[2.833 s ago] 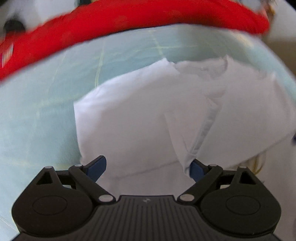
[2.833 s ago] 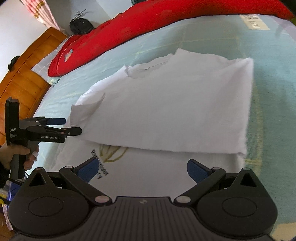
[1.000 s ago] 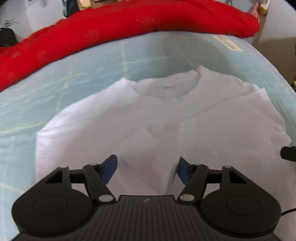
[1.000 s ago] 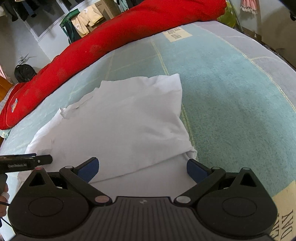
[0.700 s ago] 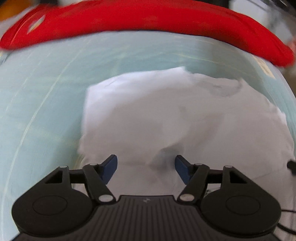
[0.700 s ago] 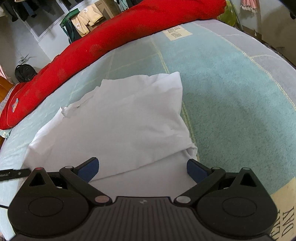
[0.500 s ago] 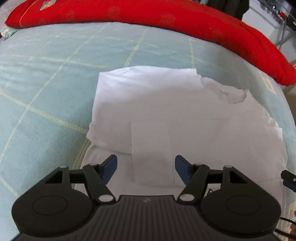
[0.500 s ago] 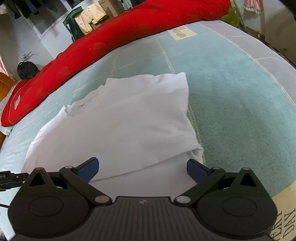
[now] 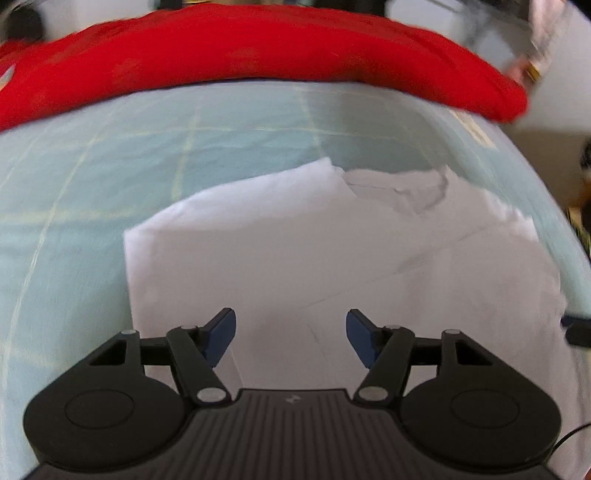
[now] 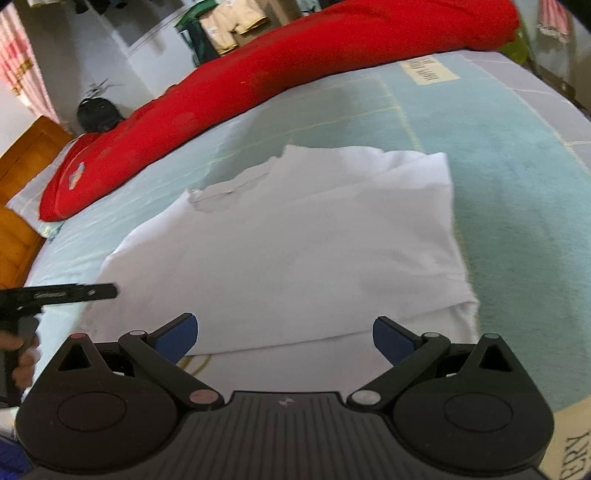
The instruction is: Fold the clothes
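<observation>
A white T-shirt [image 9: 332, 251] lies partly folded on the pale green bed sheet [image 9: 92, 177], its neckline at the far side and both sides turned in. My left gripper [image 9: 290, 334] hovers over the shirt's near edge; its jaws are closing, with cloth under them but none pinched between the blue pads. In the right wrist view the same shirt [image 10: 295, 251] lies flat, and my right gripper [image 10: 284, 338] stands open above its near hem, holding nothing. The left gripper [image 10: 107, 291] shows there as a dark bar at the left edge, held by a hand.
A long red quilt [image 9: 258, 62] runs along the far side of the bed [image 10: 517, 177]. A wooden headboard [image 10: 22, 192] stands at the far left. Clothes hang [image 10: 225, 29] against the back wall. A printed patch [image 10: 576, 454] lies at the bed's near right corner.
The left gripper has swung across the shirt's near edge and its jaws have narrowed slightly. The right gripper has shifted a little, keeping its jaws wide. The shirt lies as before.
</observation>
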{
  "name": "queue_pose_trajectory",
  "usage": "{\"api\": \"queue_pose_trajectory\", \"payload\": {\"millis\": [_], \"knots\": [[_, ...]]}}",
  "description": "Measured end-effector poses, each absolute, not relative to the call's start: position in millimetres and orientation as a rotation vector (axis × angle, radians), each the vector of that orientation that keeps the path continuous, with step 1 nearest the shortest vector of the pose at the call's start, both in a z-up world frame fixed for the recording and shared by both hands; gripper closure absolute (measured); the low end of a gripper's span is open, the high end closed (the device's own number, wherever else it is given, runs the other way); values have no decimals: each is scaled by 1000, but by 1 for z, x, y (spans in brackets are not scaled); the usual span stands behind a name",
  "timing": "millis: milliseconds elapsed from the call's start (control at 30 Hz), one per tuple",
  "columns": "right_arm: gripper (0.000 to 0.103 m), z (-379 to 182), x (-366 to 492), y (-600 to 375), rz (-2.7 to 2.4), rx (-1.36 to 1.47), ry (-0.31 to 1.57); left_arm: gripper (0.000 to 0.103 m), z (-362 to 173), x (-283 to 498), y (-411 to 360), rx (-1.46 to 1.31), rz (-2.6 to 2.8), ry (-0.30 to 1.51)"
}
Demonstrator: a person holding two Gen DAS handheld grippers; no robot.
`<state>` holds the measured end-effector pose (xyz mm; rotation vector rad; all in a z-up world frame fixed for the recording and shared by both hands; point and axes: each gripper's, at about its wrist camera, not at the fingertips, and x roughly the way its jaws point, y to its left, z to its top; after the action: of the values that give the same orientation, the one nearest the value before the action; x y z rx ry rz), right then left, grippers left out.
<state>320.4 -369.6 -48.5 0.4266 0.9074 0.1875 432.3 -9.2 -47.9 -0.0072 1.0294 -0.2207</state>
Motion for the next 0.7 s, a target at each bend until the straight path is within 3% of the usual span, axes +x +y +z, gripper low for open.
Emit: {"api": "queue_pose_trajectory", "payload": {"millis": [167,500,700], "knots": [[0,-47,323,-357,240,420,917,63,-55,450,-15,106,-379,1073],[0,-51,328,-347,281,421,941,69,-54,483,-10,172,-638,1176],[0,-51,331,-345,287,427,943,70,-61,493,24,-16,-580,1221]]}}
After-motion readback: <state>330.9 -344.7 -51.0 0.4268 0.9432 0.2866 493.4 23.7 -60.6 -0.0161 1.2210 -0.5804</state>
